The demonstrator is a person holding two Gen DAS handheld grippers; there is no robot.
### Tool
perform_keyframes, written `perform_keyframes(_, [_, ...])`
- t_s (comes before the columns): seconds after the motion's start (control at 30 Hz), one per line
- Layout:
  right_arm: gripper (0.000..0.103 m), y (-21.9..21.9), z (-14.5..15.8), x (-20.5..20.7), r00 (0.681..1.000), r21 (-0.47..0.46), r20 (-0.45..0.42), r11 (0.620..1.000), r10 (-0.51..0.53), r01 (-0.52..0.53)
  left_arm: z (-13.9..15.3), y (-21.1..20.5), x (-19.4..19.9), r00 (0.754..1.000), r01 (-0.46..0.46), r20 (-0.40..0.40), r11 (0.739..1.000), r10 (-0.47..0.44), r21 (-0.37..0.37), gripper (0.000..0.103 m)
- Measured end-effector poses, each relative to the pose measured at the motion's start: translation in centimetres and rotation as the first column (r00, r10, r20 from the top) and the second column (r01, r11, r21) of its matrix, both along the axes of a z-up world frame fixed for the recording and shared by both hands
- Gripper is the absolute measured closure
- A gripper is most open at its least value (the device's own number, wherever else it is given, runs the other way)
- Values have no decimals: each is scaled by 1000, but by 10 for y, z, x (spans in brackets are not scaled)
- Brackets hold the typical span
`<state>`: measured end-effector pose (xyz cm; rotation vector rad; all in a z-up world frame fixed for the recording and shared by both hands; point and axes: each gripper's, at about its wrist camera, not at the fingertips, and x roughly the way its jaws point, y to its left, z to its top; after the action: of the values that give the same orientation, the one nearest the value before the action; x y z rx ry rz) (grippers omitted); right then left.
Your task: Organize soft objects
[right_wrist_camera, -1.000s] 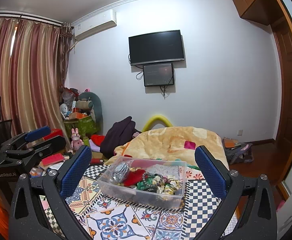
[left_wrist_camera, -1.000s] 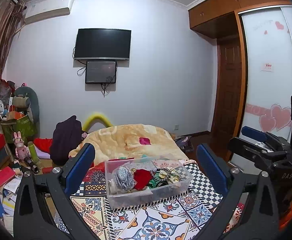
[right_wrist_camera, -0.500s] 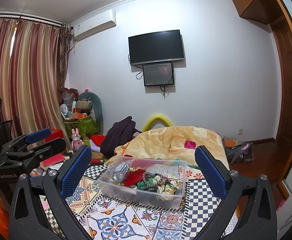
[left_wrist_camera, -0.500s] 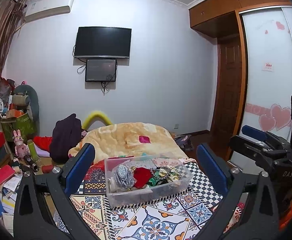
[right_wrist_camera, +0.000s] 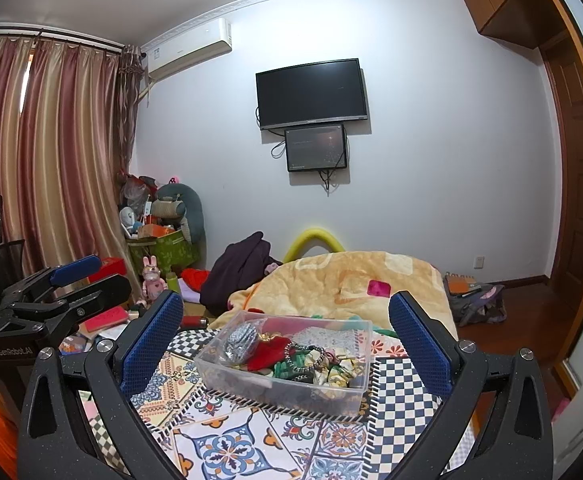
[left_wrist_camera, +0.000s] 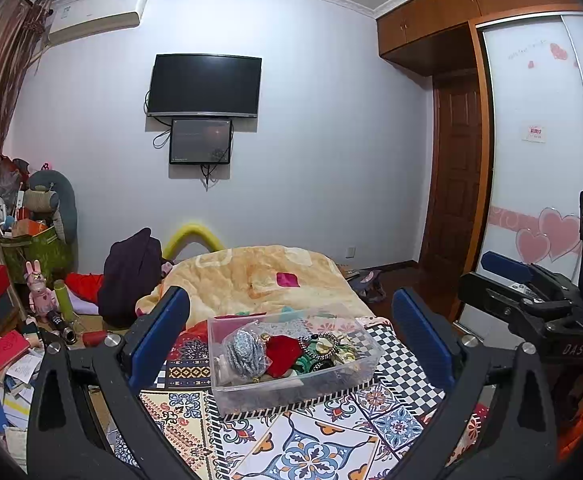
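A clear plastic bin (left_wrist_camera: pixel 291 390) stands on a patterned cloth (left_wrist_camera: pixel 303 440) on the bed. It holds several soft items: a grey-blue scrunchie (left_wrist_camera: pixel 243 354), a red one (left_wrist_camera: pixel 281 354), and green and beaded ones (left_wrist_camera: pixel 323 350). The bin also shows in the right wrist view (right_wrist_camera: pixel 283 384). My left gripper (left_wrist_camera: pixel 291 340) is open and empty, held in front of and above the bin. My right gripper (right_wrist_camera: pixel 285 340) is open and empty too, level with it. Each gripper shows at the edge of the other's view.
A yellow blanket (left_wrist_camera: pixel 251 280) lies bunched behind the bin, with a dark garment (left_wrist_camera: pixel 131 276) to its left. Clutter, books and a pink rabbit toy (left_wrist_camera: pixel 39 292) fill the floor at the left. A wardrobe (left_wrist_camera: pixel 531 200) and a door stand on the right.
The left wrist view has dipped slightly and the bin sits a little higher in it. The right gripper has barely moved. Both stay open.
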<state>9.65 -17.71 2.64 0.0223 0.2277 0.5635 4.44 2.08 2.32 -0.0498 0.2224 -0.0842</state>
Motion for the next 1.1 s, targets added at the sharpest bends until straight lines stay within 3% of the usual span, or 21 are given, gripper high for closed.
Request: perform_keyframes(1.1, [0,-2,0,2,1000,-2,-13,1000,-1,1,-2,1,-2,1000,27,-6,1000,-27,-9,0])
